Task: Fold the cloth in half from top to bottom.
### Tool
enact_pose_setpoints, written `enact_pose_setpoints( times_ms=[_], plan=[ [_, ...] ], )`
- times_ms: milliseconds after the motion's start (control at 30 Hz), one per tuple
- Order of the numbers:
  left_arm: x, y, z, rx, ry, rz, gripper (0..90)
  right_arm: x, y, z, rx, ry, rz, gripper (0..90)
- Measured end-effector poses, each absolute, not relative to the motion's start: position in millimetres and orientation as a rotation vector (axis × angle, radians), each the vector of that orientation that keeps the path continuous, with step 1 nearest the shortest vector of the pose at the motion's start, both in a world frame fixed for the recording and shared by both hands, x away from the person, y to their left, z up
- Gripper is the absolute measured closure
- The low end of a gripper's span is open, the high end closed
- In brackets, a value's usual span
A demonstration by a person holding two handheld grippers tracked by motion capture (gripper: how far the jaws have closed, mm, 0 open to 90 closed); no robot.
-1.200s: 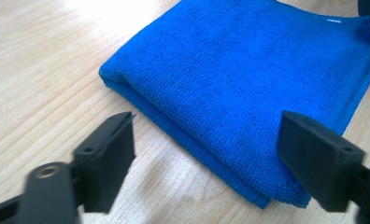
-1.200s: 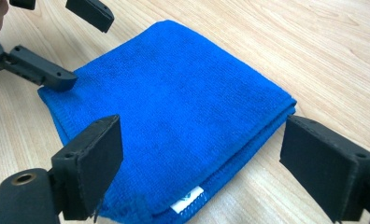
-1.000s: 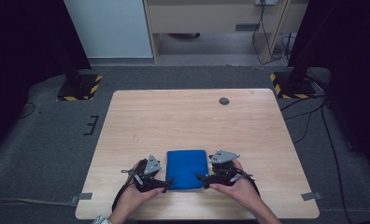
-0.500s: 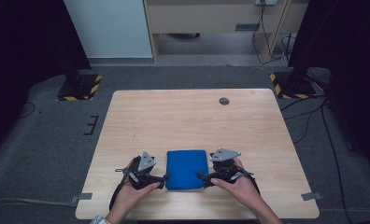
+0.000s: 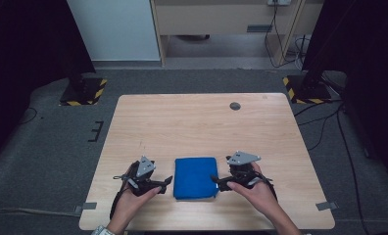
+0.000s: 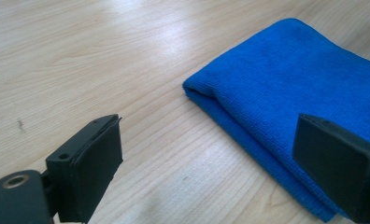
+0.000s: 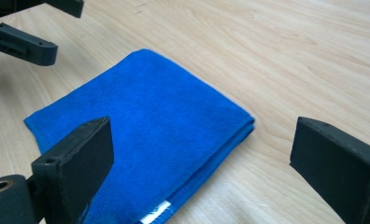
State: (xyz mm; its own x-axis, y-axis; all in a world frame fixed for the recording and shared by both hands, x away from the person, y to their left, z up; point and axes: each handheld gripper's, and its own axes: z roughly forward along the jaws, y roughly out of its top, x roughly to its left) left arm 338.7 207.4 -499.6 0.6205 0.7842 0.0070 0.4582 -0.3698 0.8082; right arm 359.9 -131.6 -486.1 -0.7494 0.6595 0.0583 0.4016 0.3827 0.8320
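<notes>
The folded blue cloth [image 5: 196,177] lies flat on the worktop [image 5: 202,127]. Left gripper [image 5: 165,182] and right gripper [image 5: 216,182] flank it, jaws wide open, holding nothing.

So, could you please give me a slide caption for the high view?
Two open hand-held grippers, left and right, flank a folded blue cloth on a wooden table.
</notes>
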Motion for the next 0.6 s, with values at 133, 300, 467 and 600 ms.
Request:
enact_pose_setpoints(
  times_ms=[133,300,467,600],
  plan=[
    [340.4,213.2,-498.7,2.021,0.995,0.522,7.9,362.3,-138.6,-483.7,0.953,2.343,1.306,6.4],
    [344.7,225.1,-499.0,2.016,1.037,0.545,8.0,365.3,-153.3,-484.1,0.992,2.310,1.296,6.3],
    [353.3,237.8,-504.8,2.048,1.091,0.596,8.0,371.7,-180.0,-491.0,1.073,2.254,1.259,6.1],
    [362.0,251.4,-513.2,2.059,1.159,0.590,7.9,380.8,-211.3,-500.5,1.181,2.180,1.207,6.5]
  ],
)
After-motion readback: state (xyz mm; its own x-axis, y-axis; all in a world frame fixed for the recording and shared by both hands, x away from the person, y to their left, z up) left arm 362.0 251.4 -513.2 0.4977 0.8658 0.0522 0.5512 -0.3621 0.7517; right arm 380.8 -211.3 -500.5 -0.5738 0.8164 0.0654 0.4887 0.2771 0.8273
